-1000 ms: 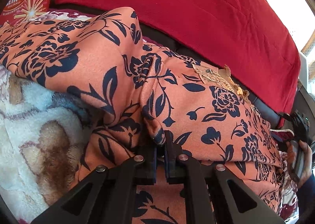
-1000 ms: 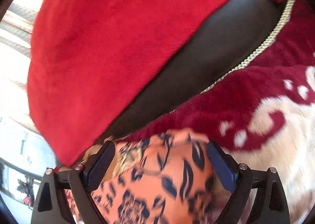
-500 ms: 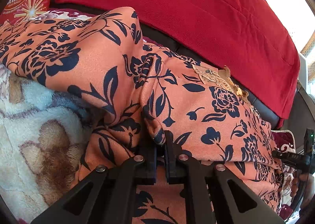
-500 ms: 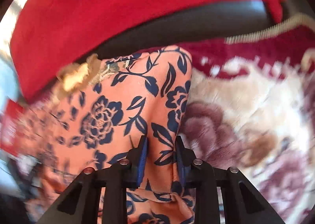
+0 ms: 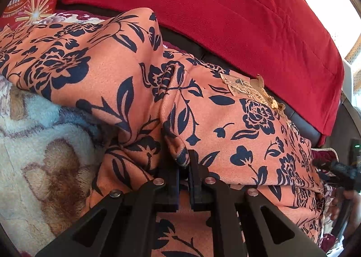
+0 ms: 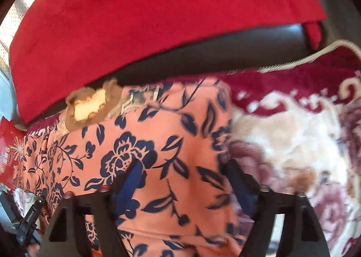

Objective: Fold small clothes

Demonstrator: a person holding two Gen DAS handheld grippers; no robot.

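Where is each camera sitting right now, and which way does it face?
Left wrist: on the left gripper, angled down along its fingers, shut on a ridge of the orange floral garment; the right gripper shows at the edge.
Right wrist: on the right gripper, looking steeply down at the garment's right edge, jaws opening astride the cloth.
Shared: garment, tan collar trim, red blanket, plush patterned blanket.

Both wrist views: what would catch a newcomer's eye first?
The orange garment with navy flowers fills the middle, spread over a plush patterned blanket. Behind it lies a vivid red fleece cover. The left claw is shut on a fold; the right claw is opening astride the cloth.
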